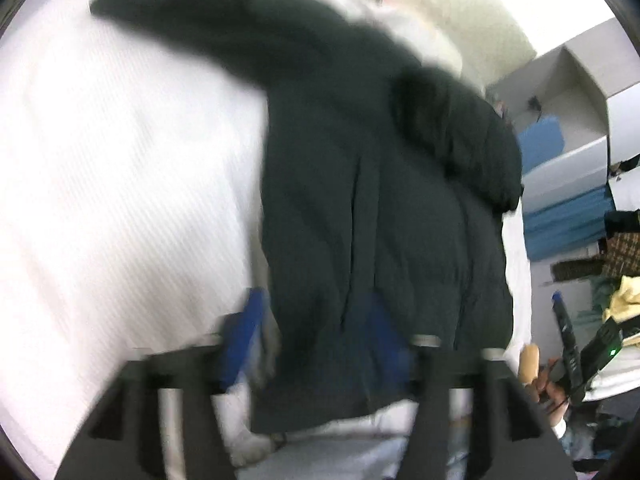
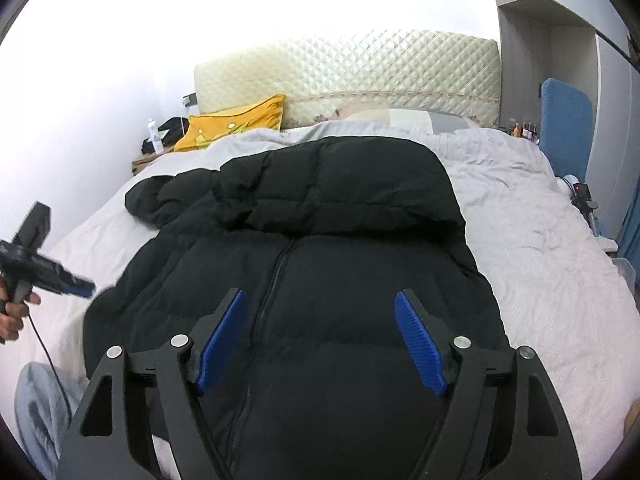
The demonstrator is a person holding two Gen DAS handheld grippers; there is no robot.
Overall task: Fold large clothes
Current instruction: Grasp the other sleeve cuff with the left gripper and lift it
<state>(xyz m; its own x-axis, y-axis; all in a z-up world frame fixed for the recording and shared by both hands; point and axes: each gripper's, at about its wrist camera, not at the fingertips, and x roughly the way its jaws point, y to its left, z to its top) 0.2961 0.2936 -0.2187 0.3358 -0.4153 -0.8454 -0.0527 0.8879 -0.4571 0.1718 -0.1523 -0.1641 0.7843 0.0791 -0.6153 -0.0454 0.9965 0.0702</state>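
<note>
A black puffer jacket (image 2: 320,264) lies front up on the bed (image 2: 540,248), zipper down the middle, one sleeve folded across the chest and the other sleeve (image 2: 160,200) out to the left. My right gripper (image 2: 320,304) is open and empty above the jacket's lower part. My left gripper (image 1: 316,308) is open over the jacket's hem (image 1: 360,240); this view is blurred by motion. The left gripper also shows at the left edge of the right wrist view (image 2: 76,286), held off the jacket's left side.
A yellow pillow (image 2: 236,122) and a quilted headboard (image 2: 360,68) stand at the bed's far end. A nightstand with a bottle (image 2: 156,136) is at far left. A blue chair (image 2: 566,124) and shelves (image 1: 560,92) are at the right.
</note>
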